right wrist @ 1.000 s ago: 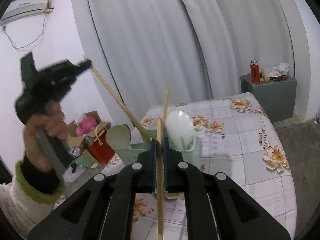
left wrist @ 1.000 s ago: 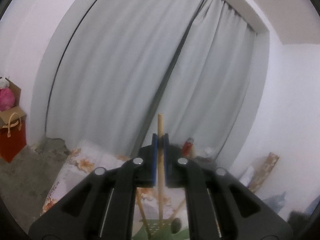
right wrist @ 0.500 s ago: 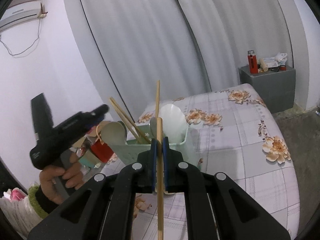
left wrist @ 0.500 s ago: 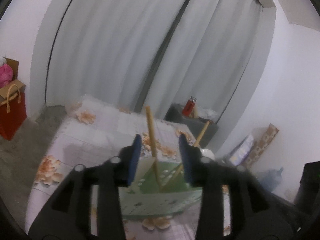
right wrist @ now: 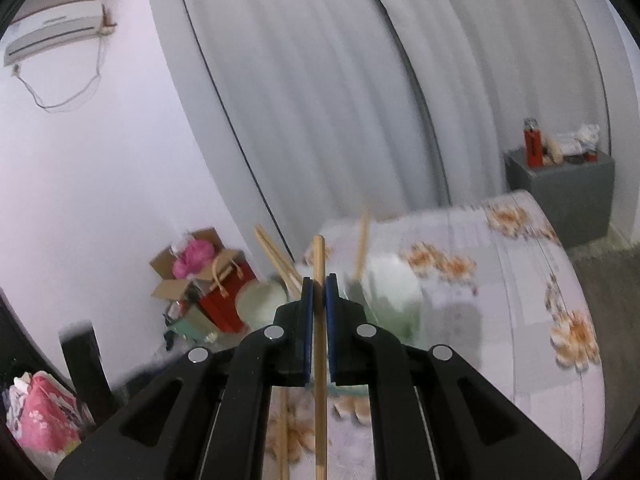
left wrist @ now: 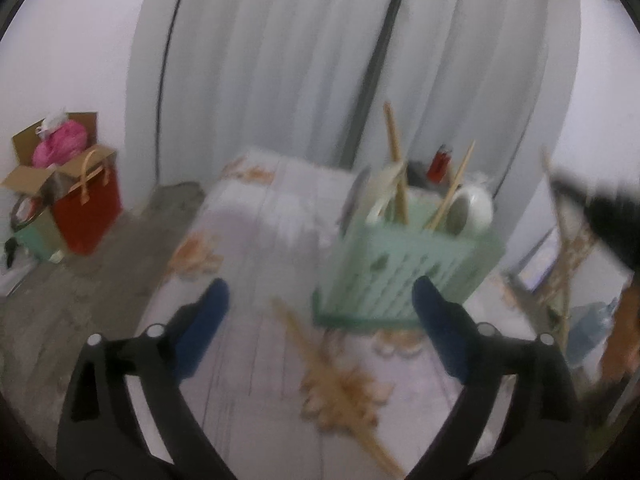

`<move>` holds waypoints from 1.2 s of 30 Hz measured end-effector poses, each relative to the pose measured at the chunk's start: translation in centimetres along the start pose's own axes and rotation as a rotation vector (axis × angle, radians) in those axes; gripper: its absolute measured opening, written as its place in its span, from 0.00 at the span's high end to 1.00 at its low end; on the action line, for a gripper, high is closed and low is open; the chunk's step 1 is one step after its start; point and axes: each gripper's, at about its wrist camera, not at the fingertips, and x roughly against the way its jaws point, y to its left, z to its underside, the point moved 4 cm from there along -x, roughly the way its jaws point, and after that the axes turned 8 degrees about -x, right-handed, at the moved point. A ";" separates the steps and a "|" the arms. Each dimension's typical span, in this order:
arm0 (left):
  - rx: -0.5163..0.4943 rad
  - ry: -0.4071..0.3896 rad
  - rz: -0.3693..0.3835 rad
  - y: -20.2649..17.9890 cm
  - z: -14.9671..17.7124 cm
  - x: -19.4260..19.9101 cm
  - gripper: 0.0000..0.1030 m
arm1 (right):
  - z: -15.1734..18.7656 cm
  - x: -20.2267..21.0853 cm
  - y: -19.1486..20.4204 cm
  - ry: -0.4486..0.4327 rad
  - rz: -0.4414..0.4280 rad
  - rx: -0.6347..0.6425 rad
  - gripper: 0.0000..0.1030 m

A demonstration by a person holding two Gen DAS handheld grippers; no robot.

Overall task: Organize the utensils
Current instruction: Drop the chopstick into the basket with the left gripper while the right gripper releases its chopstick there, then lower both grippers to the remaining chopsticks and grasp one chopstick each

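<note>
Pale grey curtains (left wrist: 304, 60) hang behind a table covered with a flowered cloth (left wrist: 256, 360). From the left wrist camera, which is blurred, the left gripper (left wrist: 320, 300) has its blue-padded fingers spread wide with nothing between them. Ahead of it, on the cloth, stands a mint green utensil basket (left wrist: 400, 268) holding upright chopsticks (left wrist: 396, 172), a pale ladle and a white cup. One loose chopstick (left wrist: 320, 364) lies flat on the cloth between the fingers. A red bag (left wrist: 88, 204) sits on the floor to the left. From the right wrist camera, the right gripper (right wrist: 319, 300) is clamped tight on a single wooden chopstick (right wrist: 319, 360), held upright just in front of the basket. A grey side table (right wrist: 560, 196) stands far right.
</note>
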 end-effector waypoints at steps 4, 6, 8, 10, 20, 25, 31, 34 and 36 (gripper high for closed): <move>-0.038 0.035 -0.051 -0.2 2.0 -0.2 0.11 | -2.8 -1.4 1.8 -0.079 -0.031 0.021 0.94; -0.057 0.036 -0.050 -0.2 2.5 -0.1 0.11 | -4.1 -2.3 2.8 -0.131 -0.031 0.050 0.94; -0.055 0.032 -0.049 0.0 2.6 0.3 0.10 | -5.1 -3.2 3.5 -0.166 -0.036 0.056 0.94; -0.044 0.025 -0.055 0.5 2.6 0.5 0.10 | -6.1 -4.1 4.0 -0.202 -0.035 0.054 0.94; 0.023 0.035 -0.106 3.1 2.7 0.6 0.10 | -8.0 -8.0 4.9 -0.381 0.094 0.123 0.94; 0.035 0.040 -0.122 4.0 2.9 0.7 0.10 | -7.6 -9.9 4.3 -0.389 0.142 0.133 0.94; 0.063 0.040 -0.129 4.6 2.8 0.6 0.10 | -9.1 -9.8 4.1 -0.423 0.136 0.101 0.94; 0.067 0.046 -0.129 4.8 2.9 0.6 0.10 | -9.2 -10.1 4.0 -0.424 0.145 0.115 0.94; 0.069 0.048 -0.129 4.8 2.9 0.6 0.10 | -8.2 -10.5 3.7 -0.405 0.159 0.124 0.94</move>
